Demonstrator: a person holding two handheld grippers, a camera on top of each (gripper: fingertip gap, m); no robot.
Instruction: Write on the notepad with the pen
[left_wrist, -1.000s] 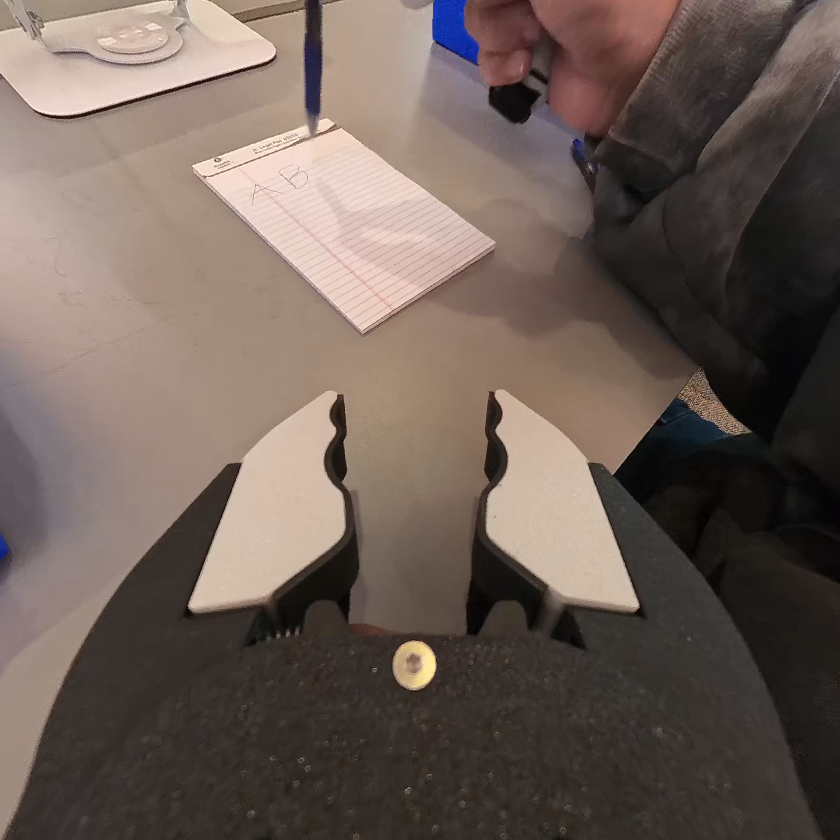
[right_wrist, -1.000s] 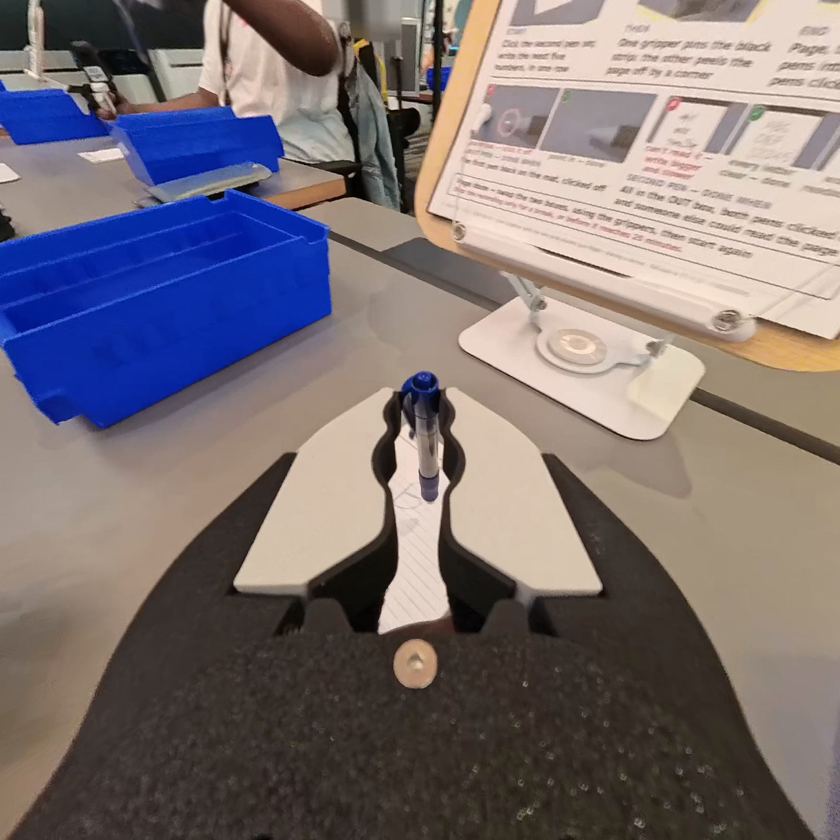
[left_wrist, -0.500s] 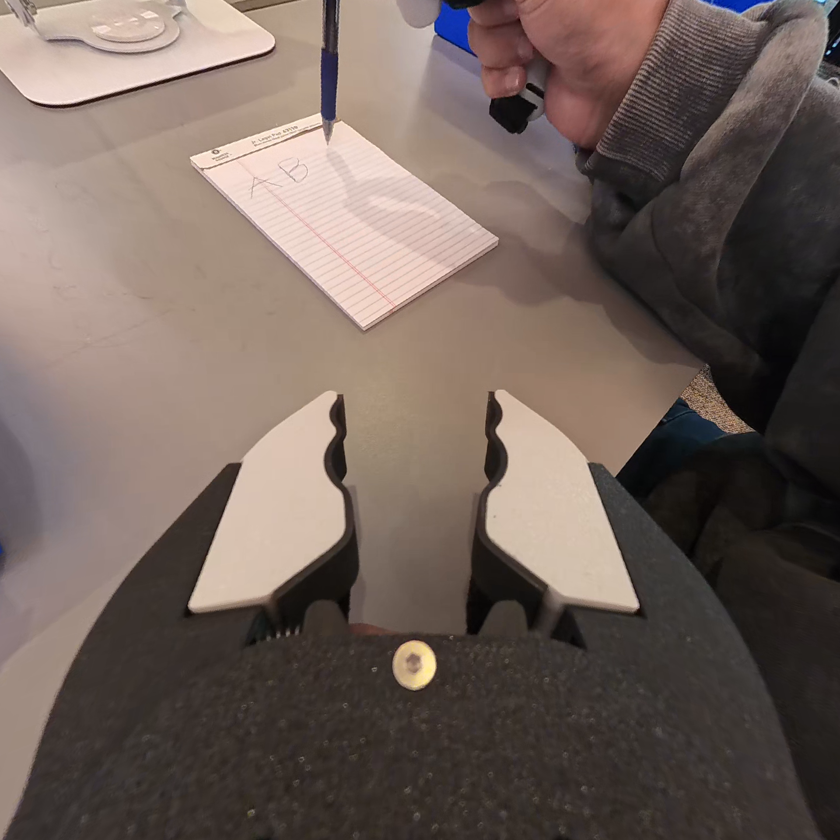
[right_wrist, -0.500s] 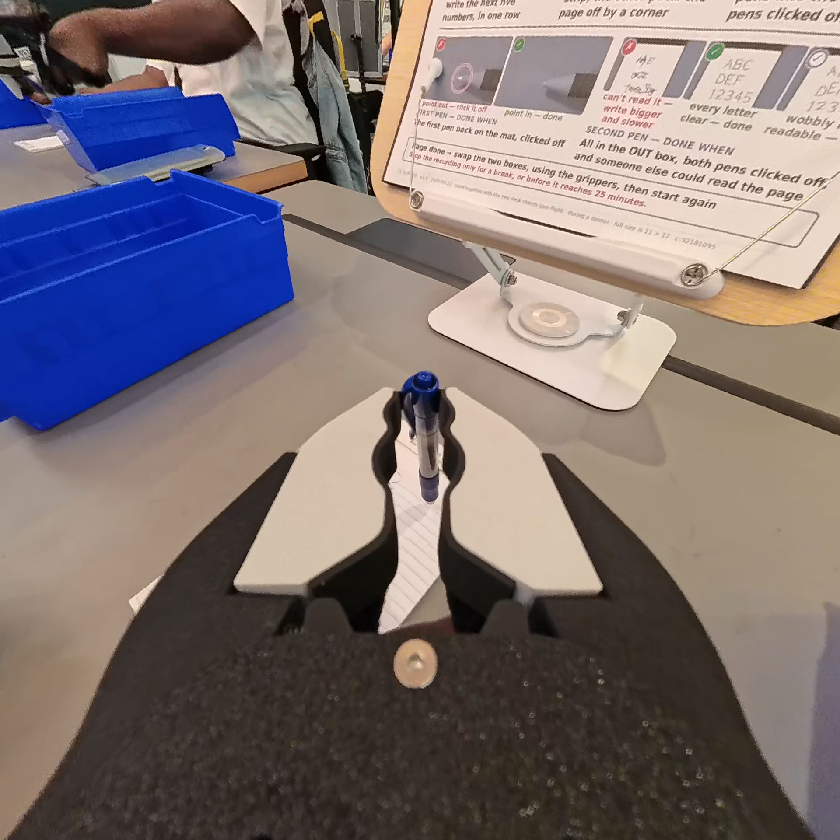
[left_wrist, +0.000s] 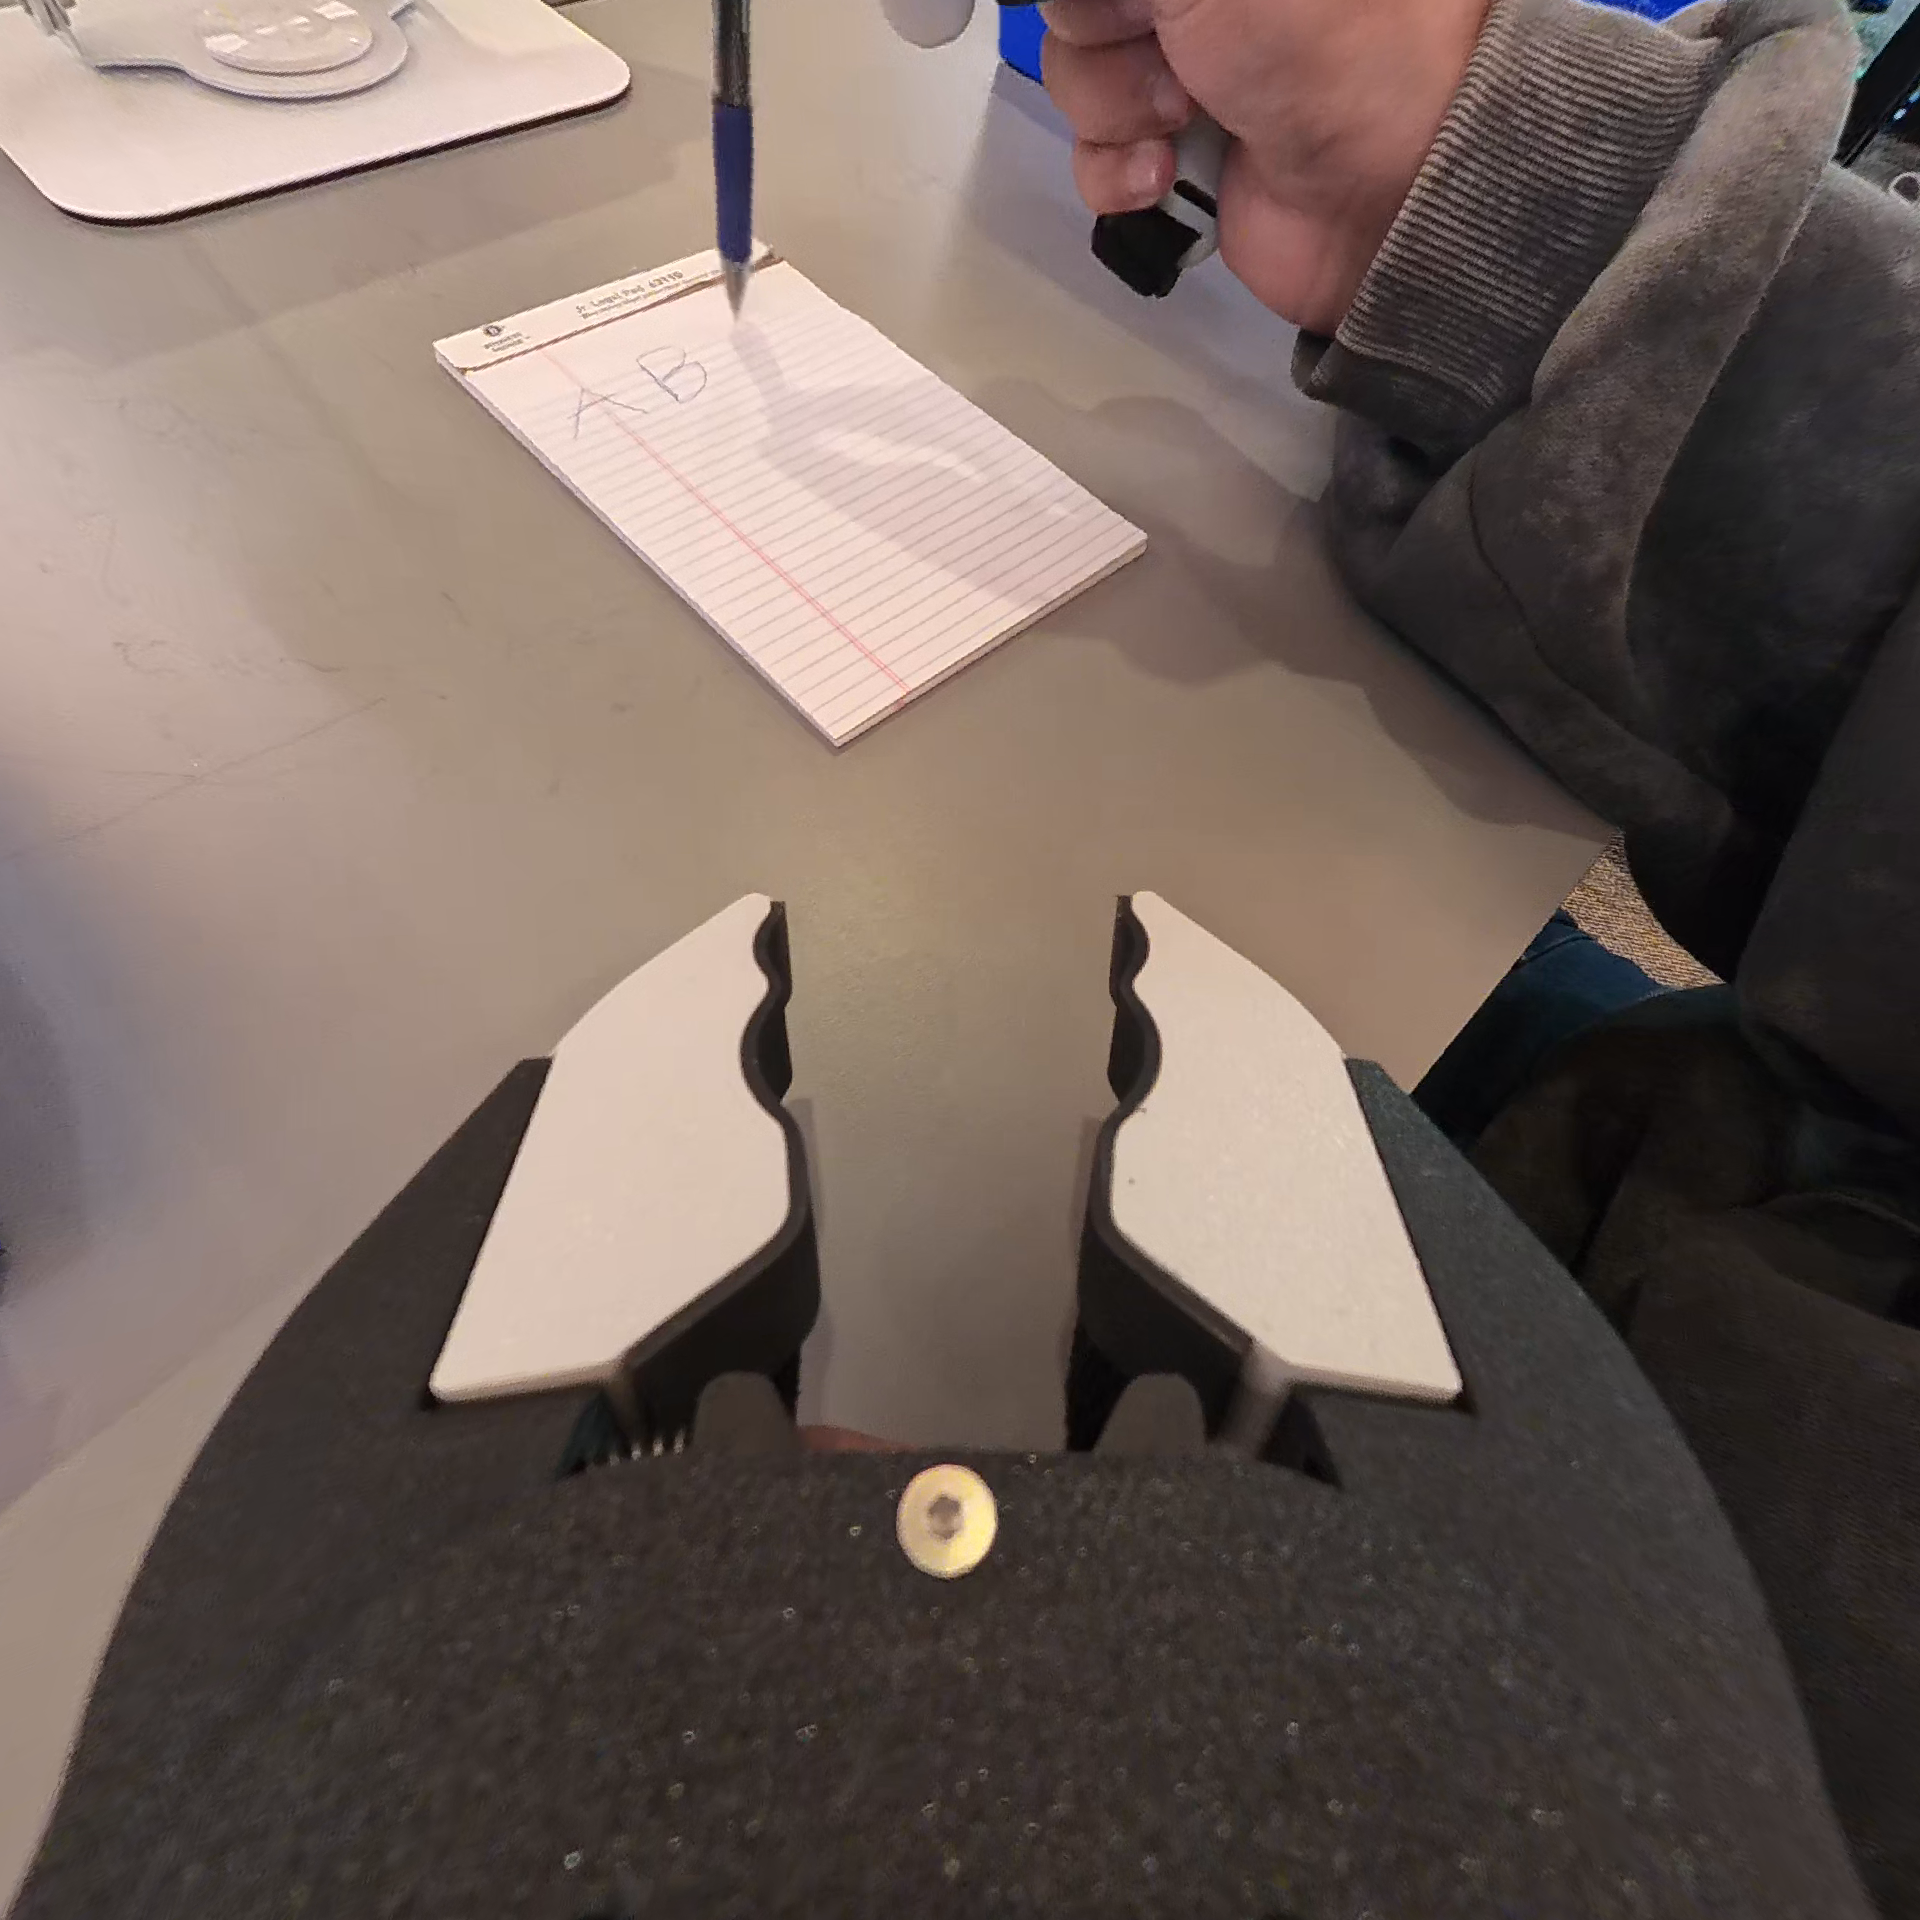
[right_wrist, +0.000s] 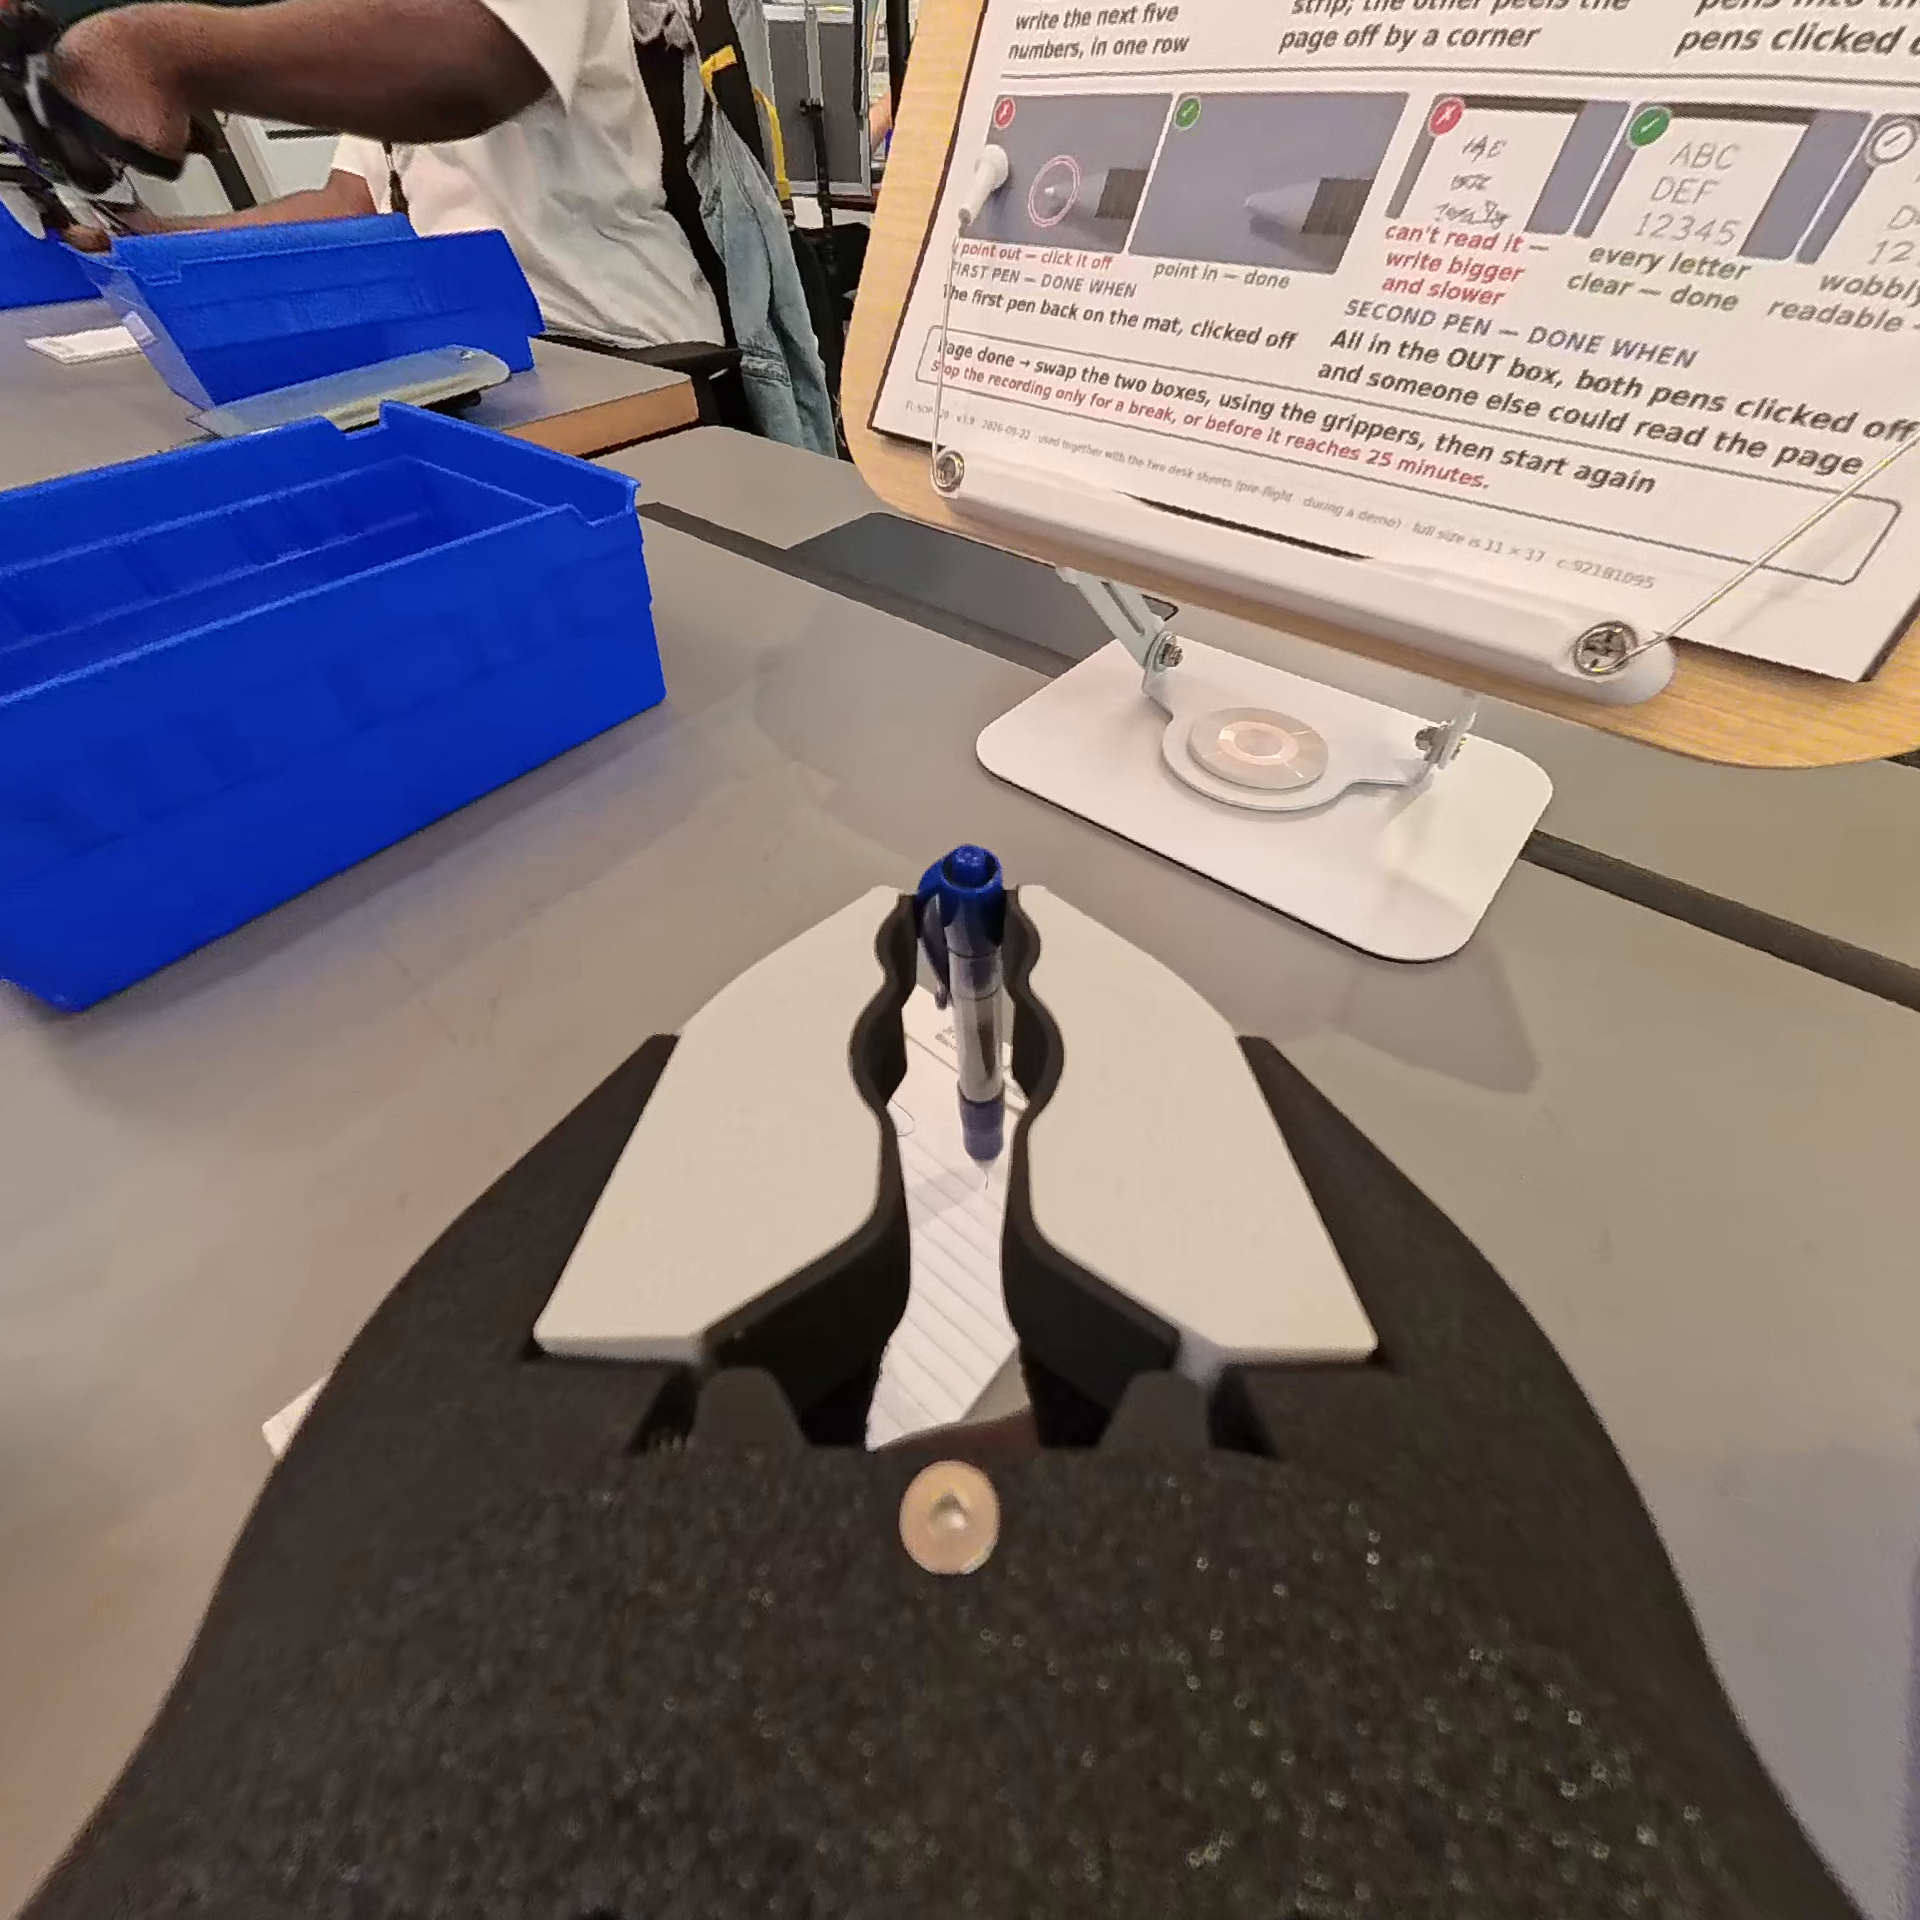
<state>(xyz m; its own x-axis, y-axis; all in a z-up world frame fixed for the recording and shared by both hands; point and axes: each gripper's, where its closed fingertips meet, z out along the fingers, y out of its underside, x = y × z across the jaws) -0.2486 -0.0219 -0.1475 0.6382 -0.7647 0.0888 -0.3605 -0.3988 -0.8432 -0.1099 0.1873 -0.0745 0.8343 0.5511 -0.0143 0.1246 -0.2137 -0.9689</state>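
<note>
A white lined notepad (left_wrist: 790, 509) lies on the grey table with two pen-drawn marks near its top. My right gripper (right_wrist: 961, 914) is shut on a blue pen (right_wrist: 971, 1029) held upright, tip down. In the left wrist view the pen (left_wrist: 732, 156) stands with its tip at the pad's top edge, right of the marks; whether the tip touches the paper cannot be told. The pad (right_wrist: 940, 1299) shows between the right fingers. My left gripper (left_wrist: 951, 914) is open and empty over bare table, nearer than the pad.
A white stand base (right_wrist: 1268, 800) holds a tilted instruction board (right_wrist: 1455, 312) behind the pad. A blue bin (right_wrist: 291, 665) sits at the left. A person's hand and grey sleeve (left_wrist: 1558, 364) are at the right. Another person works at a far table (right_wrist: 499, 125). About 25 cm separates my left fingertips from my right.
The pen has moved a little to the right along the pad's top and come down to the paper. The left gripper has stayed open and still.
</note>
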